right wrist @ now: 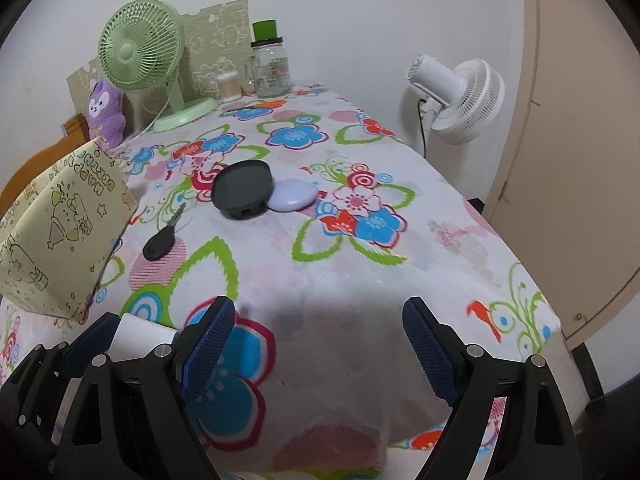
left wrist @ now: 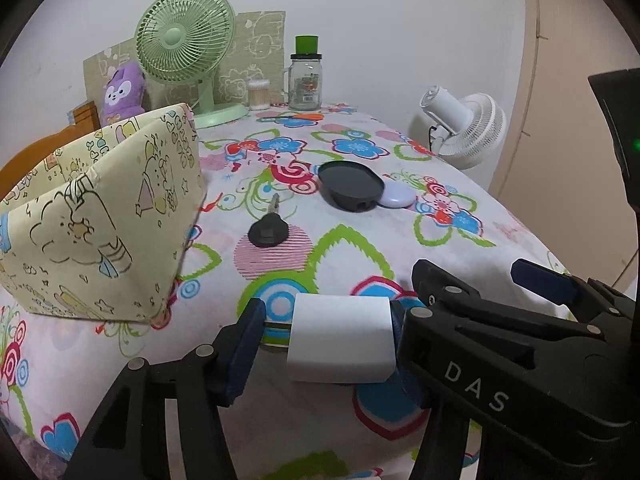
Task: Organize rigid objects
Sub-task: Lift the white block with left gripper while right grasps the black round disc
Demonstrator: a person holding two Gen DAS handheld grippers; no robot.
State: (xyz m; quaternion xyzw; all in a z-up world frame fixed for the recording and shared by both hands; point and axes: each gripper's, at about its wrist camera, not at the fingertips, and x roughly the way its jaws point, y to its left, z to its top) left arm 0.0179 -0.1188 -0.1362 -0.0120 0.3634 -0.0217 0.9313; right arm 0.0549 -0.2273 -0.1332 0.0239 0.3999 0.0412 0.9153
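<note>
I have the left gripper (left wrist: 326,338) clamped on a white block (left wrist: 340,338) — a plain, matte, box-like thing with rounded edges and no markings that I can make out. It sits squarely between the blue pads, its long axis running crosswise from one pad to the other, its broad top face tilted up toward the camera. There is a thin metallic strip at its lower left edge, possibly prongs, though the view is too tight for me to be sure. It is low over the floral tablecloth (left wrist: 360,240), at the near end of the table. Ahead of the claw and a little left lies a black-headed key (left wrist: 269,227), blade pointing away from me toward the far wall. Further ahead and right, a black oval case (left wrist: 349,186) leans against a lilac pebble-shaped case (left wrist: 398,199), the two touching. To the claw's left stands a yellow fabric box (left wrist: 104,216) with cartoon prints, open at the top. My right gripper (right wrist: 318,354) is just to the right of the left one, jaws spread wide with nothing between them — only tablecloth beneath.
</note>
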